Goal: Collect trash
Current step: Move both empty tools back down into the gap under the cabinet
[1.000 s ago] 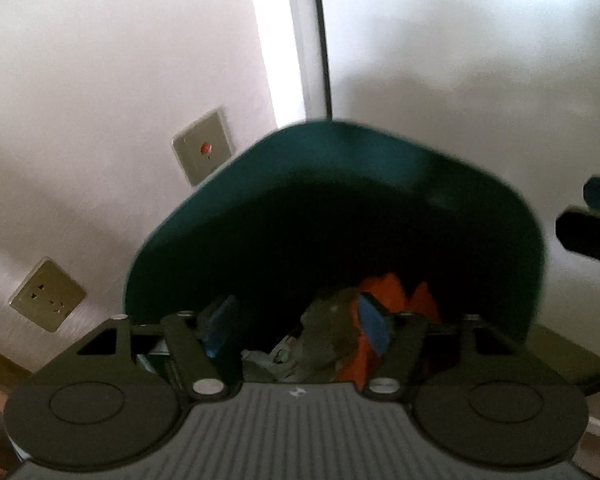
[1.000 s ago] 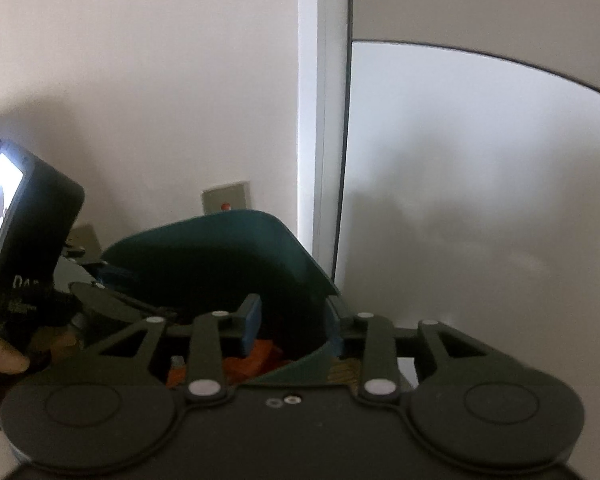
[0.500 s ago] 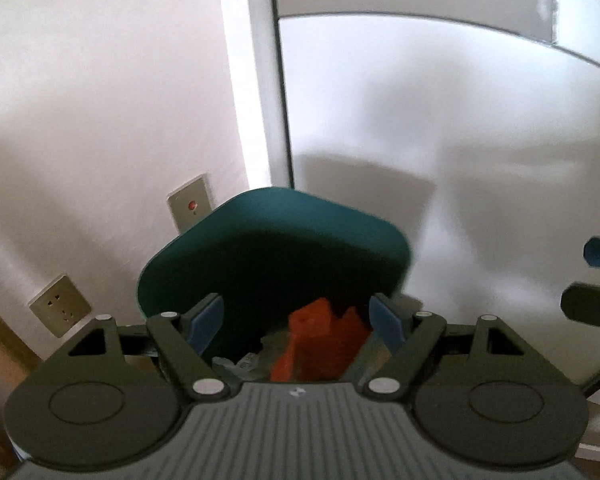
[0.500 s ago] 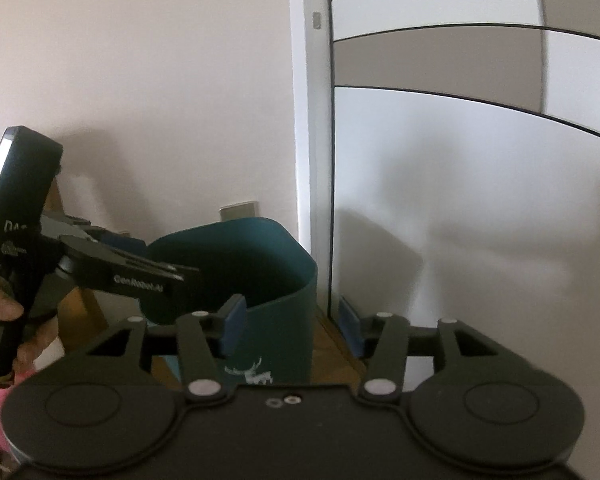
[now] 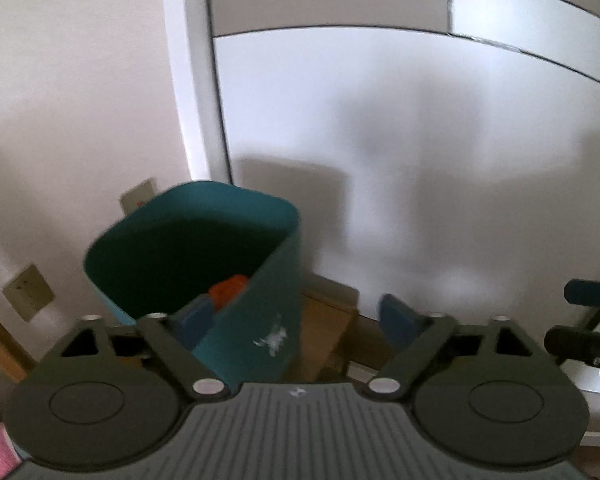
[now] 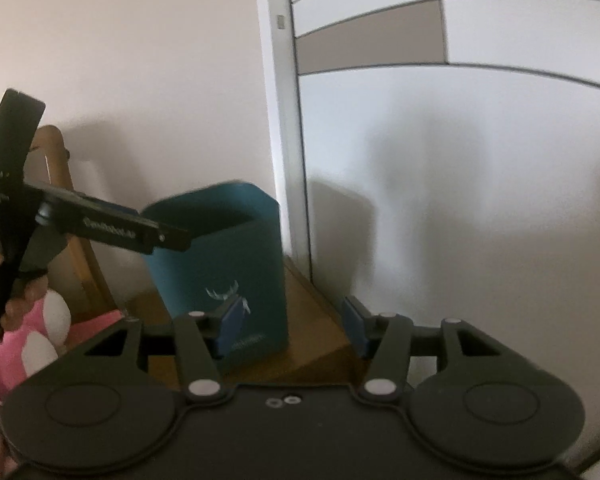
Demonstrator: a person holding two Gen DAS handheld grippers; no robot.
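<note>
Both claws were empty with jaws opening: the left claw wide, the right claw less so. The teal bin, orange trash inside, stood just ahead-left of each. A careless swing could have tipped it.

Left gripper: dark grey body, ribbed mid panel, two round discs, silver pivot screws, blue finger pads. Right gripper: matching black body, blue pads. White lettering on left gripper's side. Pink-and-white sleeve behind it.
</note>
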